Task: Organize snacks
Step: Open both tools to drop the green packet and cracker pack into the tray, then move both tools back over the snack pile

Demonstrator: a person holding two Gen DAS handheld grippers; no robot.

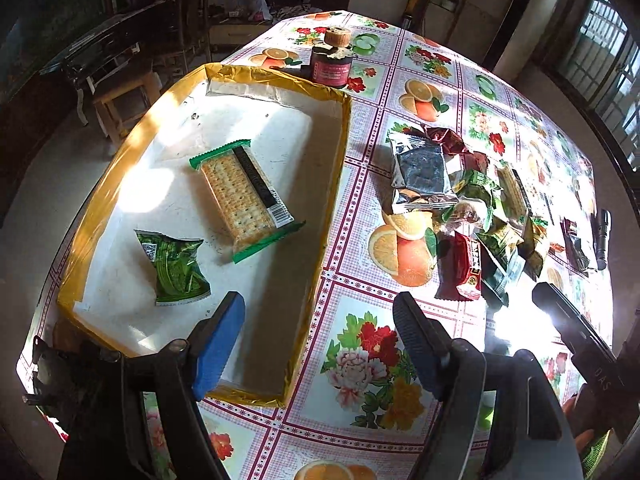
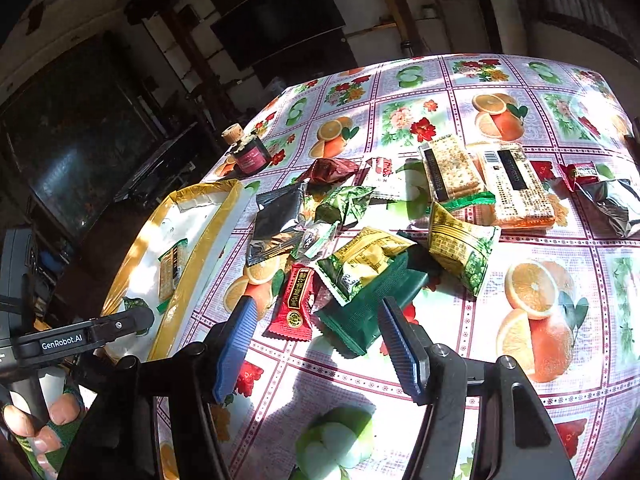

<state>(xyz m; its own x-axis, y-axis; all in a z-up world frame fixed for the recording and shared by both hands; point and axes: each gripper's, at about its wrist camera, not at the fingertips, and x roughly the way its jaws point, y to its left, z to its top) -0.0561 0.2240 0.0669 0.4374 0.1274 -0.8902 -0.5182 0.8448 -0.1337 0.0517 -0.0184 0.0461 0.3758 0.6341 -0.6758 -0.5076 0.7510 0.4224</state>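
Both tools [image 1: 320,312] [image 2: 316,320] agape above snacks [image 2: 360,264]

Tray [image 1: 120,160] sits on table [image 1: 360,360], left half of the left wrist frame. In it: cracker pack [image 1: 244,196] mid-tray, small pouch [image 1: 176,268] lower left of it, apart. Jar [image 1: 330,66] stands on the table just behind the tray's far right corner. Snack pile [image 1: 460,216] lies on the table right of the tray, well apart. In the right wrist frame, two cracker packs [image 2: 488,184] lie side by side behind the pile [image 2: 360,256], tray [image 2: 200,240] at left.
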